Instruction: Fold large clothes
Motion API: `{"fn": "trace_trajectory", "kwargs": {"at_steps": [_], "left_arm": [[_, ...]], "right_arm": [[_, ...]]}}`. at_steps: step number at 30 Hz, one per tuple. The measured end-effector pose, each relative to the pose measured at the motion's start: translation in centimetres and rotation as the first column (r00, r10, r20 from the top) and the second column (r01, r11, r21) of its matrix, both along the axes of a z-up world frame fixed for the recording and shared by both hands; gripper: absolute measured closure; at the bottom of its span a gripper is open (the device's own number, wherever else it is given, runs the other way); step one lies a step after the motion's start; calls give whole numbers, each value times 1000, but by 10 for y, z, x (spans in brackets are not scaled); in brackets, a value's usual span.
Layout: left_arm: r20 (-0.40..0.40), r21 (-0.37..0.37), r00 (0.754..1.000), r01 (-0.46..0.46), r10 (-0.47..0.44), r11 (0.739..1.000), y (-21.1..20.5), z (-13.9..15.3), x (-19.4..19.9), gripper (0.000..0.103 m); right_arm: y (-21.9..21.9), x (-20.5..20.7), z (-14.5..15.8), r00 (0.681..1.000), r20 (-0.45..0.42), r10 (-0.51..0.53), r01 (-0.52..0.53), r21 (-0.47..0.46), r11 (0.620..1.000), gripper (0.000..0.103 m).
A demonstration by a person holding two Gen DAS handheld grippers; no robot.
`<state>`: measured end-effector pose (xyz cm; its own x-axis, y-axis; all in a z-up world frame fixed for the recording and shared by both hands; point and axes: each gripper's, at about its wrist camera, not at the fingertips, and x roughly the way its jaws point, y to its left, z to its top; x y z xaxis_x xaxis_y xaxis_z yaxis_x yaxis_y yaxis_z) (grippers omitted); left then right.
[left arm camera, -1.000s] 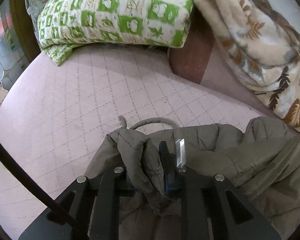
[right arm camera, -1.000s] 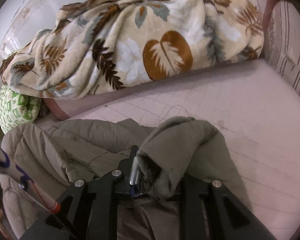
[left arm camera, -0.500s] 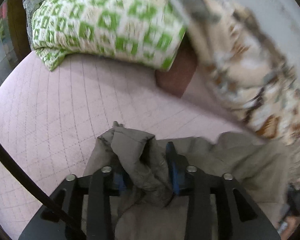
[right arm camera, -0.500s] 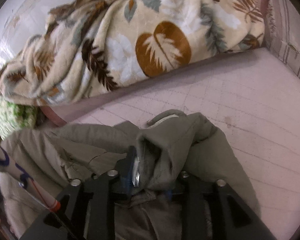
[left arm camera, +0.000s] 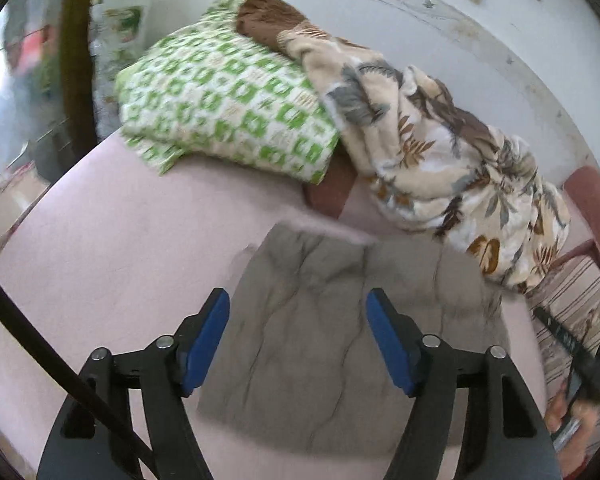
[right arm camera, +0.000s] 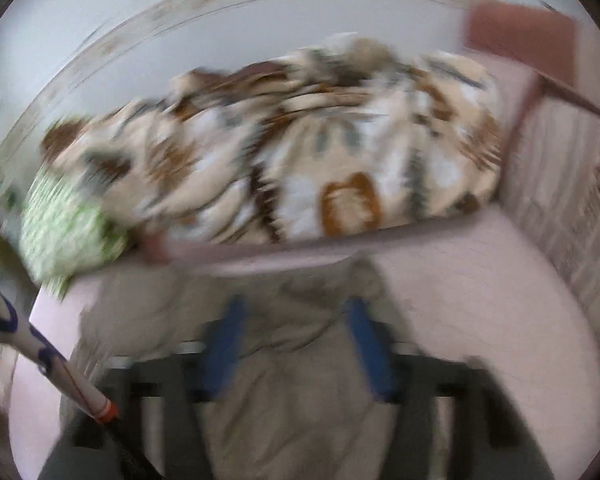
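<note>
The jacket (left arm camera: 348,344) lies on the bed (left arm camera: 112,248) as a flat, roughly square bundle, so the folding looks nearly done; both the left claw (left arm camera: 298,340) and right claw (right arm camera: 296,344) hang spread apart above it, holding nothing; perhaps only tidying remains

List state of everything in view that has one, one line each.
left gripper: open, holding nothing, above the jacket.
right gripper: open, holding nothing; view blurred.
olive jacket: released, lying folded and flat on the bed.
leaf-print blanket: bunched in a heap along the wall.
green checked pillow: lying flat, one end under the blanket.
pink bed cover: spread flat.
</note>
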<state>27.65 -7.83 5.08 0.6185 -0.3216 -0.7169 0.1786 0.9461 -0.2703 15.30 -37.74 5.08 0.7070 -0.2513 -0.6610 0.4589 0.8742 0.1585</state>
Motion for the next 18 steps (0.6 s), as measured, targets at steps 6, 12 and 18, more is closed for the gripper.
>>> {"fn": "trace_trajectory", "kwargs": {"at_steps": [6, 12, 18], "left_arm": [[0, 52, 999, -38, 38, 998, 24, -60, -65, 32], [86, 188, 995, -69, 54, 980, 28, -92, -59, 32], [-9, 169, 999, -47, 49, 984, 40, -116, -34, 32]], "right_arm": [[72, 39, -21, 988, -42, 150, -151, -22, 988, 86], [75, 117, -86, 991, -122, 59, -59, -1, 998, 86], [58, 167, -146, 978, -206, -36, 27, -46, 999, 86]]}}
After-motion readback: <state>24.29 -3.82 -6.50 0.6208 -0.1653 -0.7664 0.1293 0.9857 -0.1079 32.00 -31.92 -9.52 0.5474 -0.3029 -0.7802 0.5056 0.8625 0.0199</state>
